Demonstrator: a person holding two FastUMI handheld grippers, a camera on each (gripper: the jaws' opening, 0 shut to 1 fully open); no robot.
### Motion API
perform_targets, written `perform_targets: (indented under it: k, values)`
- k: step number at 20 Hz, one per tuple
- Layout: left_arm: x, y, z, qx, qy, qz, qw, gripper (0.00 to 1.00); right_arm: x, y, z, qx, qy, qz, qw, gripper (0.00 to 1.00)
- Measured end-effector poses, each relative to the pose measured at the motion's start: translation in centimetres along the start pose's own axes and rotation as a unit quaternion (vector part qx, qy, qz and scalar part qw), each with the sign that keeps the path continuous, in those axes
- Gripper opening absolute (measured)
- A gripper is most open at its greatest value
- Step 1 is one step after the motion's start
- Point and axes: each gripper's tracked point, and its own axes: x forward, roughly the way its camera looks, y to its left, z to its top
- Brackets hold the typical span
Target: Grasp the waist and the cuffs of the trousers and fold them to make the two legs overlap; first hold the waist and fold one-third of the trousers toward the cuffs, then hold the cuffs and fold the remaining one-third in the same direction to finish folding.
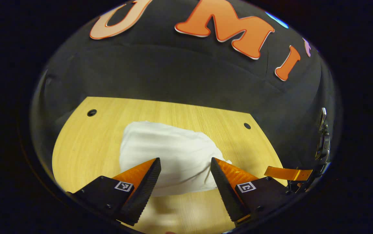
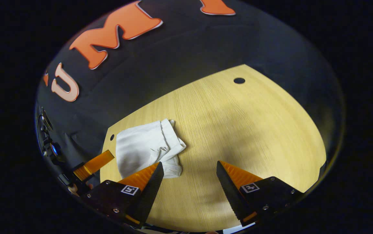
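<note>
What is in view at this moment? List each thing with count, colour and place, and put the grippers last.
trousers: one, white, folded into a compact bundle, lying on the table toward its back left part as the right gripper view shows it.
table: one, light wood, with small dark round holes near its corners.
booth wall: one, black cloth, behind the table.
left gripper: one, open, above the near edge of the trousers, nothing between its fingers; also seen at the left edge of the right gripper view.
right gripper: one, open, over bare table just right of the trousers, holding nothing; also seen at the right edge of the left gripper view.
</note>
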Motion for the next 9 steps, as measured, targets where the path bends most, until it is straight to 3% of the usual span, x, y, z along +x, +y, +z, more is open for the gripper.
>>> perform_targets:
  k: [3, 9]
  values:
    - [-1.1, 2.8, 1.4, 0.015, -0.055, 0.053, 0.997, 1.0, -2.4, 1.6, 2.1, -0.064, -0.048, -0.01, 0.997, 0.98]
    - [-6.4, 7.5, 5.8, 0.042, -0.179, 0.125, 0.975, 1.0, -7.5, 5.1, 6.8, -0.156, -0.167, -0.021, 0.973, 0.98]
